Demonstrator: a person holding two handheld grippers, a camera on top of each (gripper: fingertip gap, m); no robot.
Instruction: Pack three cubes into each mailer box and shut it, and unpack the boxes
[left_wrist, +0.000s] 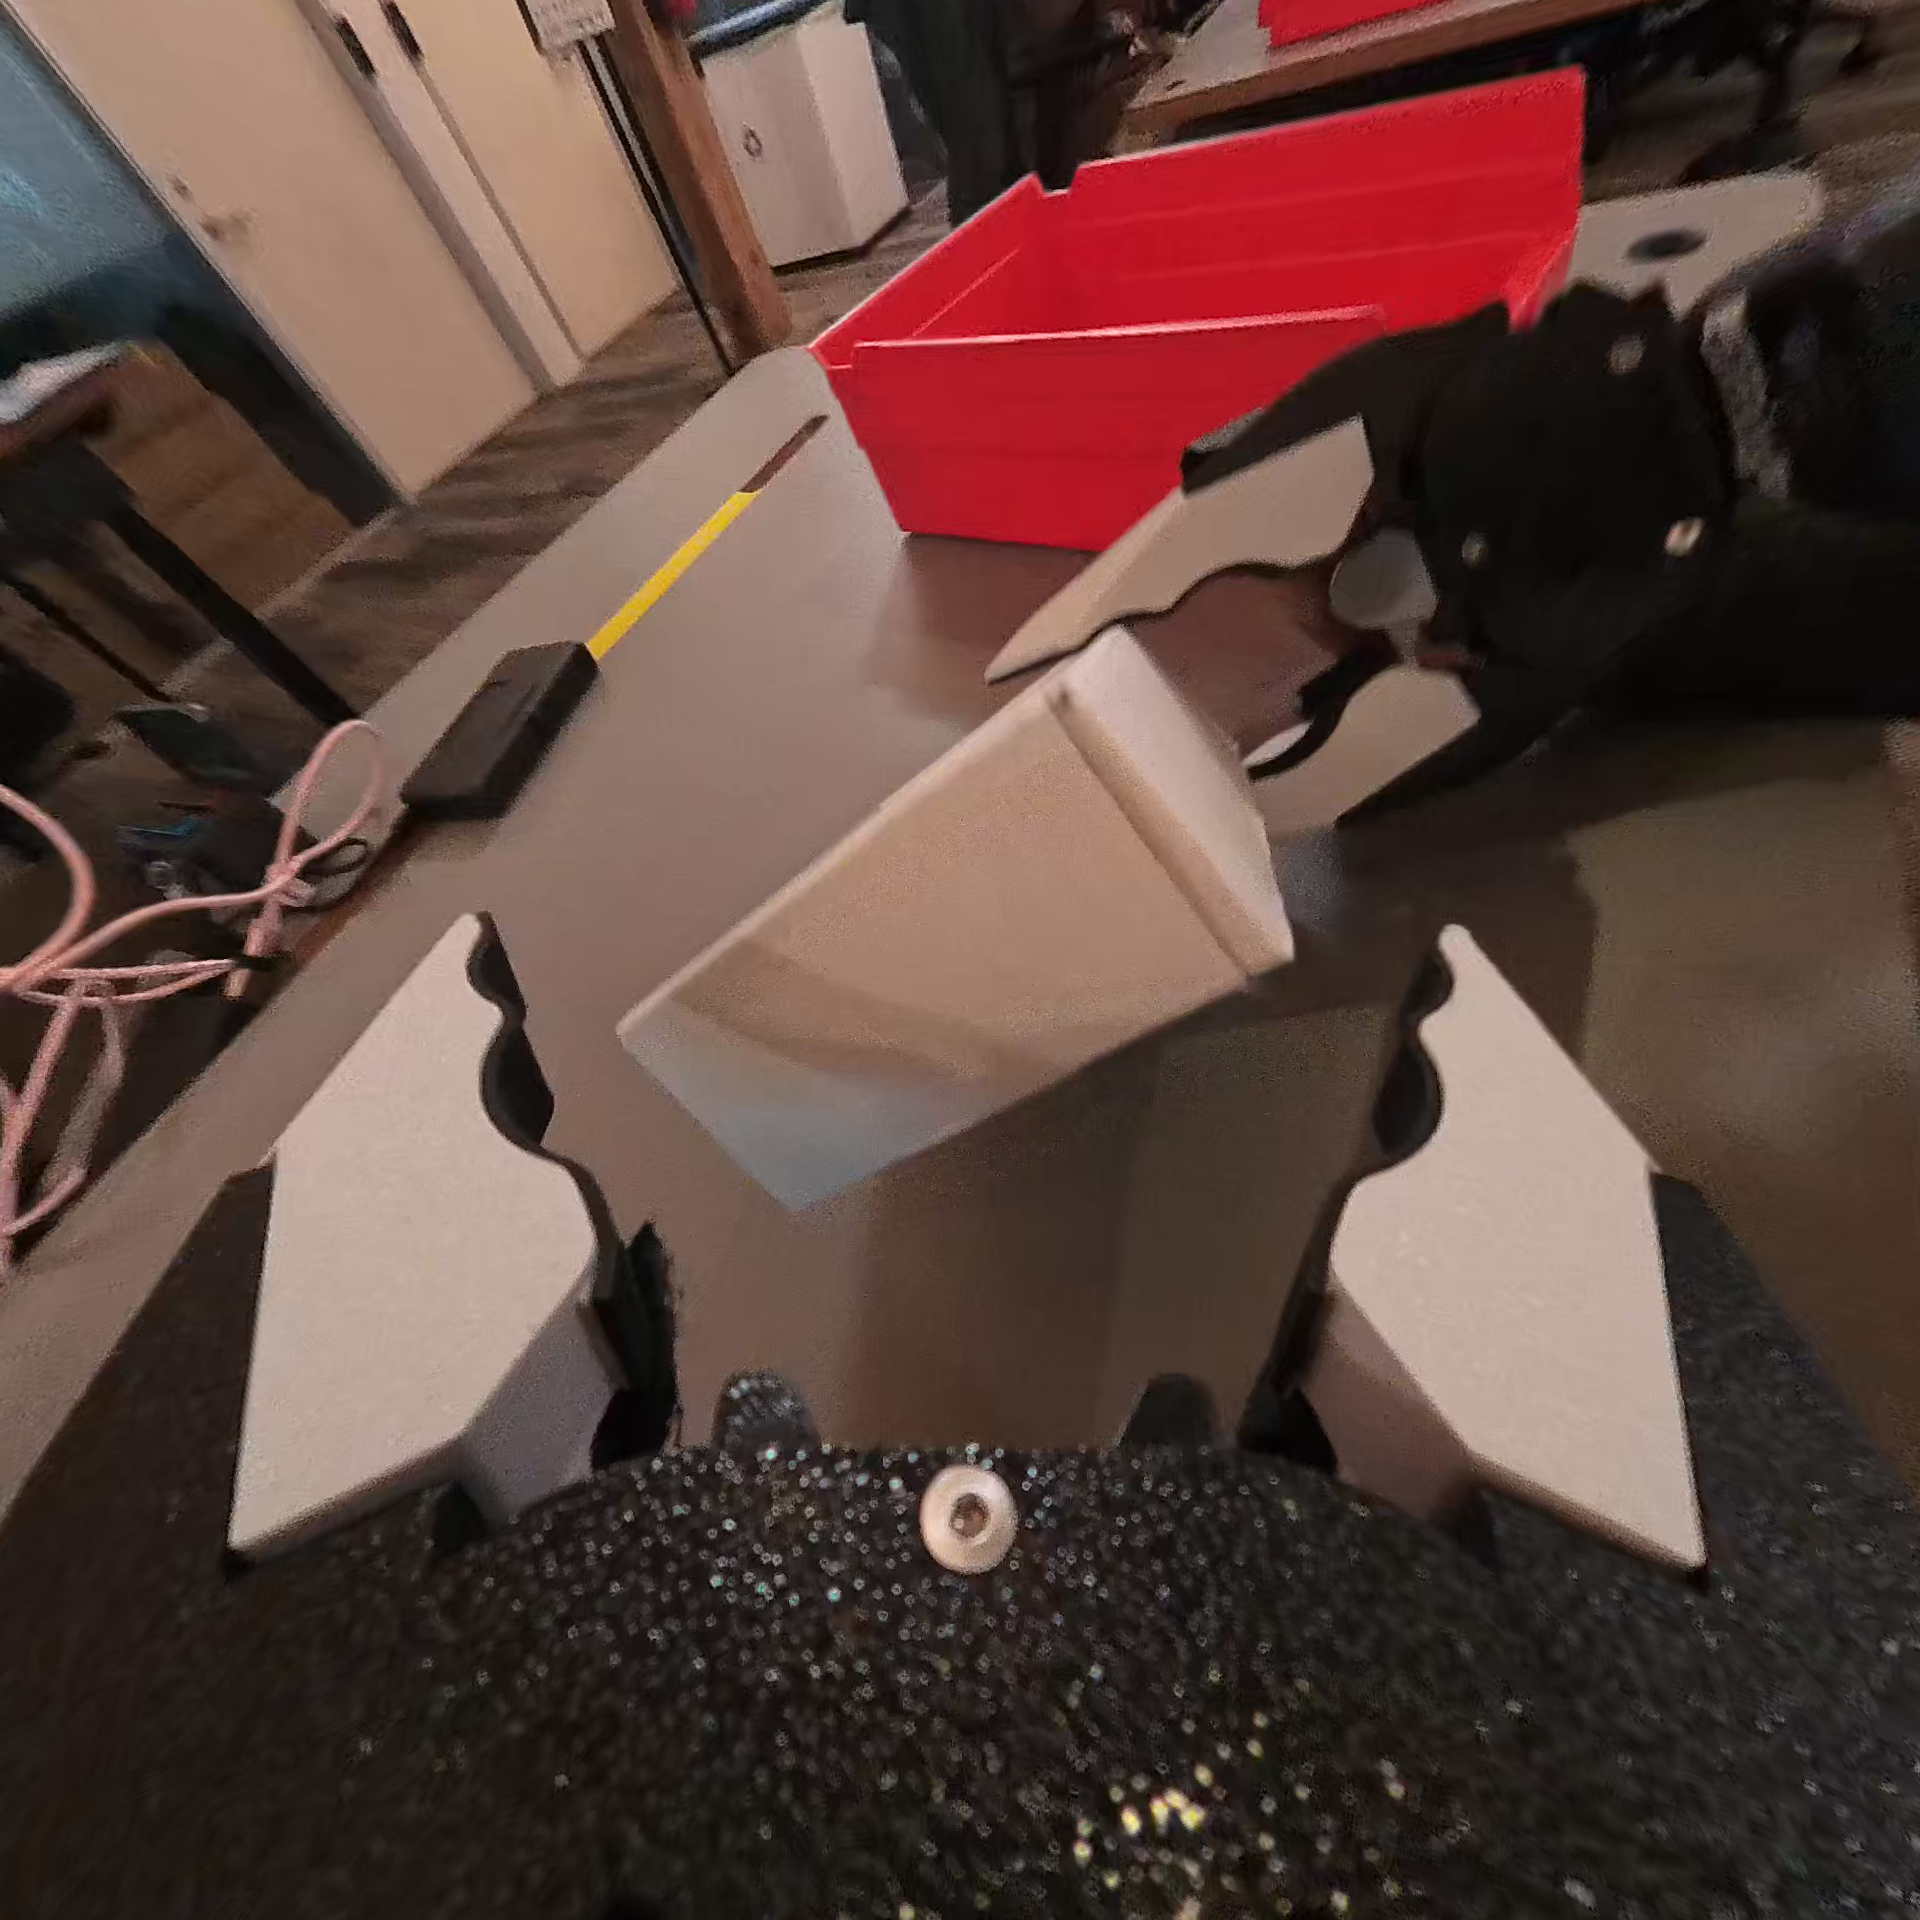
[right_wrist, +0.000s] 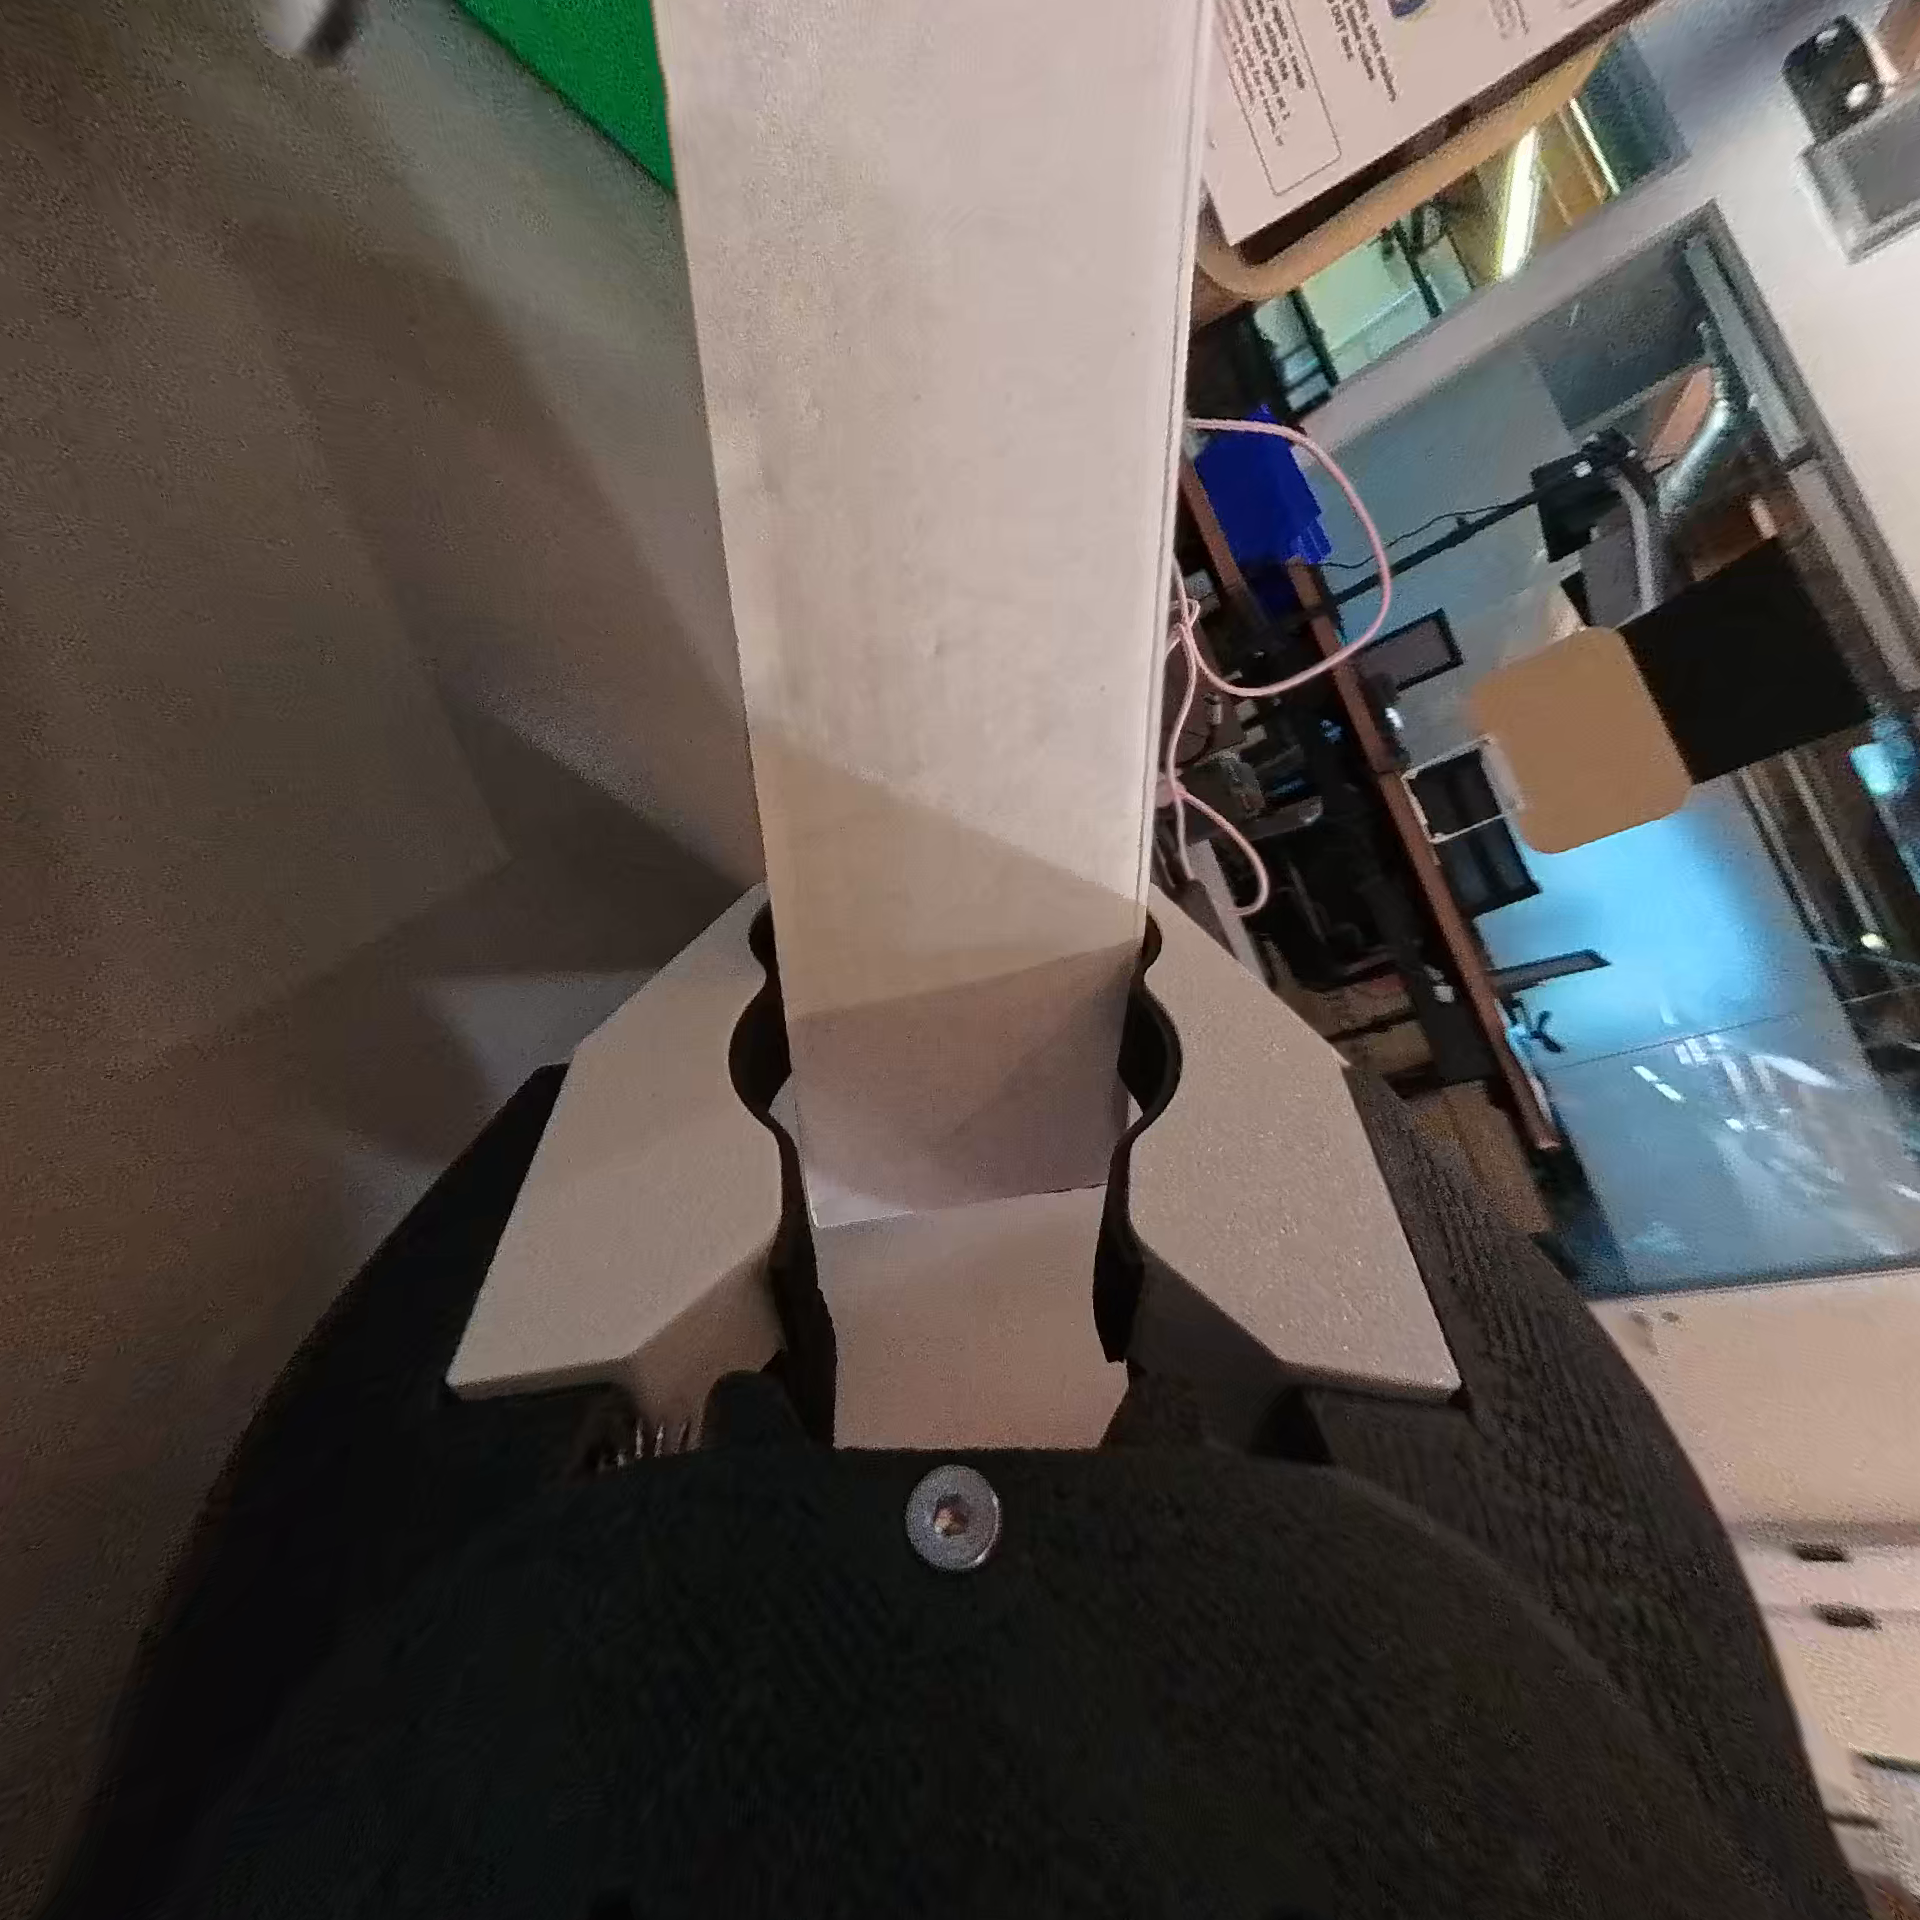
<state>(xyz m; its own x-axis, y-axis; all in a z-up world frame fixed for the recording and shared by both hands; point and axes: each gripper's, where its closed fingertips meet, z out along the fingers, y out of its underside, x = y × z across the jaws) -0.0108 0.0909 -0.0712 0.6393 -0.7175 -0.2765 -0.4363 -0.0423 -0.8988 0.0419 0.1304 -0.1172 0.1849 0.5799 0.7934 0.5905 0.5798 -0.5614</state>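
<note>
The right gripper (right_wrist: 956, 1039) holds a closed white mailer box (right_wrist: 935, 468) by one end, both pale fingers (right_wrist: 665, 1143) pressing on its two opposite sides. The box runs straight away from the camera, up to the top edge. Left of it lies the grey worktop (right_wrist: 260, 520), with a green patch (right_wrist: 582, 83) at the top. To the right, past the box, a pink cable (right_wrist: 1351, 540) hangs near dark shelving and a blue bin (right_wrist: 1257, 499)
</note>
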